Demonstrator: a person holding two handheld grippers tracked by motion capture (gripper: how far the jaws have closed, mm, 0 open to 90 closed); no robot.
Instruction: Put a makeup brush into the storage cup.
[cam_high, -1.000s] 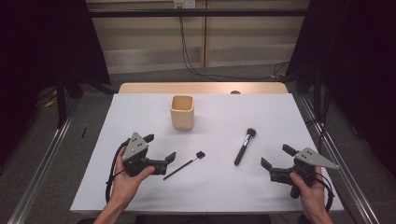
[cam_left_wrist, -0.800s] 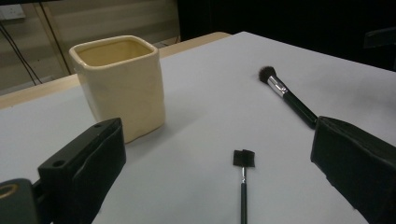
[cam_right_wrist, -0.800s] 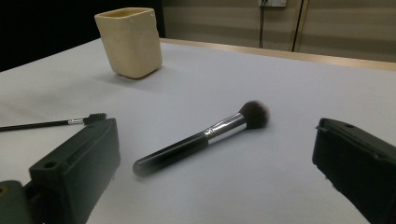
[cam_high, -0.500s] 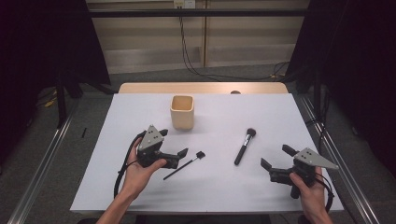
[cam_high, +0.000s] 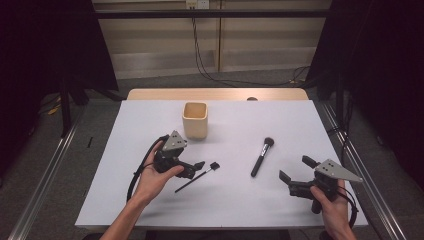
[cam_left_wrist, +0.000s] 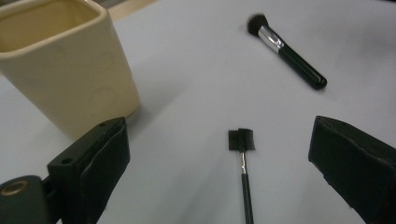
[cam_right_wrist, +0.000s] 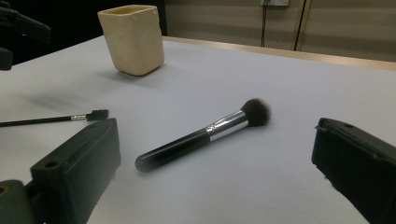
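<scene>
A thin black brush (cam_high: 197, 176) with a small flat head (cam_left_wrist: 242, 140) lies on the white table left of centre. My left gripper (cam_high: 196, 169) hovers open over its handle end; the jaws stand wide to either side of the brush (cam_left_wrist: 219, 135). A cream square cup (cam_high: 195, 120) stands upright just beyond, close to the left jaw (cam_left_wrist: 65, 60). A black powder brush (cam_high: 262, 156) with a silver ferrule lies right of centre. My right gripper (cam_high: 296, 168) is open at the front right, pointing at that brush (cam_right_wrist: 205, 135), nothing between its jaws (cam_right_wrist: 217, 130).
The white table top (cam_high: 240, 120) has a wooden strip along its far edge. Floor rails run along both sides and cables hang at the back. A cable loops from the left gripper over the table near the person's left hand (cam_high: 150, 182).
My left gripper has moved right and a little forward, from the table's left part to the thin brush. The right gripper and both brushes have stayed put.
</scene>
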